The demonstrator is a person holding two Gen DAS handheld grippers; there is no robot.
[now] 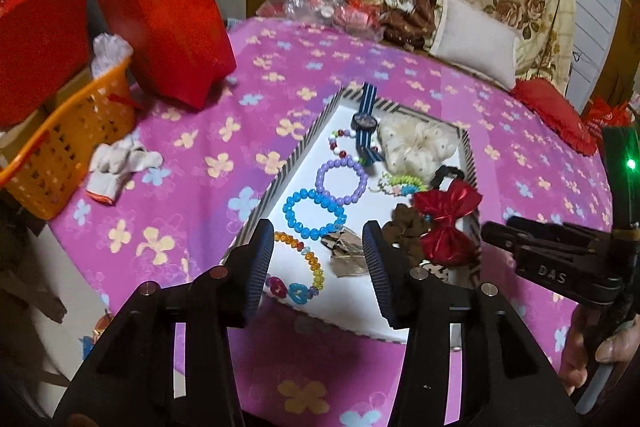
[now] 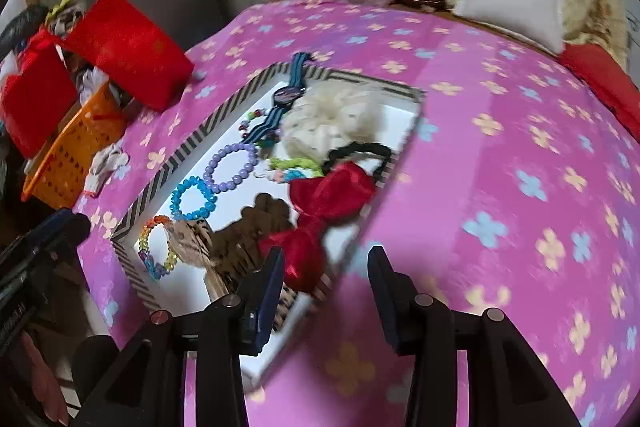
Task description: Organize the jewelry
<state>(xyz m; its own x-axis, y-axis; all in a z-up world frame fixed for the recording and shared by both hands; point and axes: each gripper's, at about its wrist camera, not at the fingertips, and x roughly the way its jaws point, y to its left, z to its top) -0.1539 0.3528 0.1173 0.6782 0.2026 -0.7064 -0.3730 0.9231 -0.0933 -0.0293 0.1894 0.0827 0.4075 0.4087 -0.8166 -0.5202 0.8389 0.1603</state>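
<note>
Pink flowered bed (image 1: pixel 360 67), striped-rim white tray (image 1: pixel 280 183): both my claws (image 1: pixel 319 267) (image 2: pixel 326 291) spread, empty. Blue glass-bead bracelet (image 1: pixel 314 213) looks light, slippery; I'd pinch across its near-edge beads.

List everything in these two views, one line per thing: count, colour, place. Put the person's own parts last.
tray: one, white with striped rim, on the bed cover
bead bracelets: several; blue, purple and multicoloured ones along the tray's left side
watch: one, blue striped strap, far end of the tray, strap over the rim
red bow: one, tray's right side
cream scrunchie: one, far right of the tray
bed cover: one, pink with flowers
red bags: two, far left
orange basket: one, left edge
left hand-held gripper: one, black, open over the tray's near end
right hand-held gripper: one, black, open at the tray's right rim
hand: one, lower right, holding the right gripper's handle
</note>
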